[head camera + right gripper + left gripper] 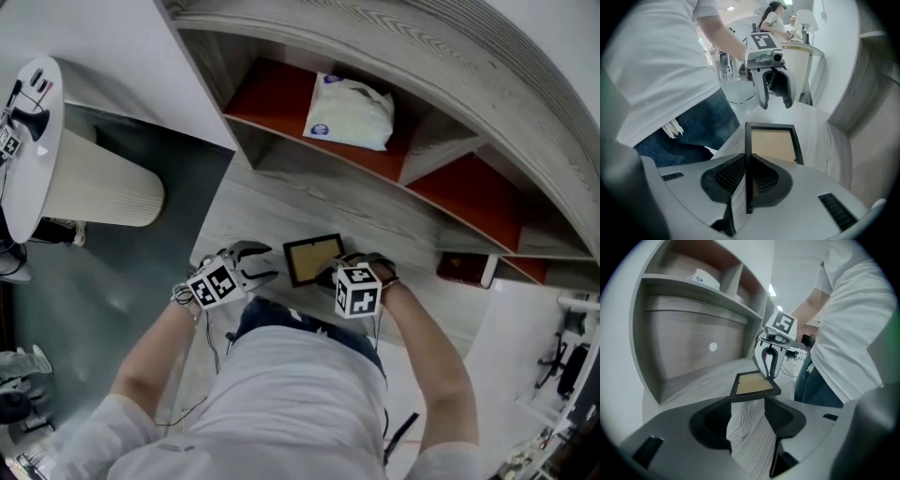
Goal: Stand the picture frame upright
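The picture frame [314, 258], black with a tan panel, lies close to flat over the pale wood-grain surface [281, 202]. My right gripper [328, 275] is shut on one thin side of the frame [772, 144], and the black edge runs straight between its jaws [747, 187]. In the left gripper view the frame [754, 384] seems slightly raised, with the right gripper [769, 369] at its far side. My left gripper [265, 264] stands open just left of the frame, its jaws [747, 416] wide apart with only wood grain between them.
Behind the surface runs a curved shelf unit with red compartments; a white bag [349, 111] lies in one and a dark red box [461, 267] sits at the right. A round white table [28, 141] stands at the left. The person's torso is close behind both grippers.
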The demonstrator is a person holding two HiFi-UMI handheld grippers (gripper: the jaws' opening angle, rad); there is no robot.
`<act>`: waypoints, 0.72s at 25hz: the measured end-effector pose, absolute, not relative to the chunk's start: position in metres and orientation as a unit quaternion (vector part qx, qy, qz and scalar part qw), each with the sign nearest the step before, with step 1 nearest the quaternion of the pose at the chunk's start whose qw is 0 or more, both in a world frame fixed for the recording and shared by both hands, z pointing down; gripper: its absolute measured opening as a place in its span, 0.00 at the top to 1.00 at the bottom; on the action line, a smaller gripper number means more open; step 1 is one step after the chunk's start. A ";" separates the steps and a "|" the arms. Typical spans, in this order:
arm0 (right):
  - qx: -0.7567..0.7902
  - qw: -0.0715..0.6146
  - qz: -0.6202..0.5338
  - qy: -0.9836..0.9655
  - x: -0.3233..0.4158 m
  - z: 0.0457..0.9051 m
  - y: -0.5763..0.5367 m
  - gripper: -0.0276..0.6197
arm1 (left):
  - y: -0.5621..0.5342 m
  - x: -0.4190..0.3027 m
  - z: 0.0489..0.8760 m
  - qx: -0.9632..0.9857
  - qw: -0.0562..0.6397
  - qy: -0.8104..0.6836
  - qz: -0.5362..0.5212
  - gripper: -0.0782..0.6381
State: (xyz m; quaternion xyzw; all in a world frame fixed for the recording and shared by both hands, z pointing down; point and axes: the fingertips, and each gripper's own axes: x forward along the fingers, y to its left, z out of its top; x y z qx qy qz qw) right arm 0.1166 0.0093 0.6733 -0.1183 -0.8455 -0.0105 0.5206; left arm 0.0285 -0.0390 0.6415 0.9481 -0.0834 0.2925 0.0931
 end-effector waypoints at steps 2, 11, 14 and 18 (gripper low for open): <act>-0.123 0.512 0.002 -0.850 0.113 0.667 0.010 0.88 | -0.038 0.027 0.640 0.948 0.053 -0.067 0.307 0.60; -0.152 0.472 0.043 -0.867 0.098 0.636 0.015 0.88 | -0.025 0.032 0.634 0.917 -0.150 0.013 0.370 0.57; -0.164 0.460 0.048 -0.871 0.093 0.629 0.019 0.88 | -0.024 0.034 0.636 0.901 -0.202 0.023 0.382 0.57; -0.175 0.437 0.055 -0.881 0.085 0.620 0.022 0.88 | -0.028 0.037 0.638 0.880 -0.260 0.026 0.395 0.57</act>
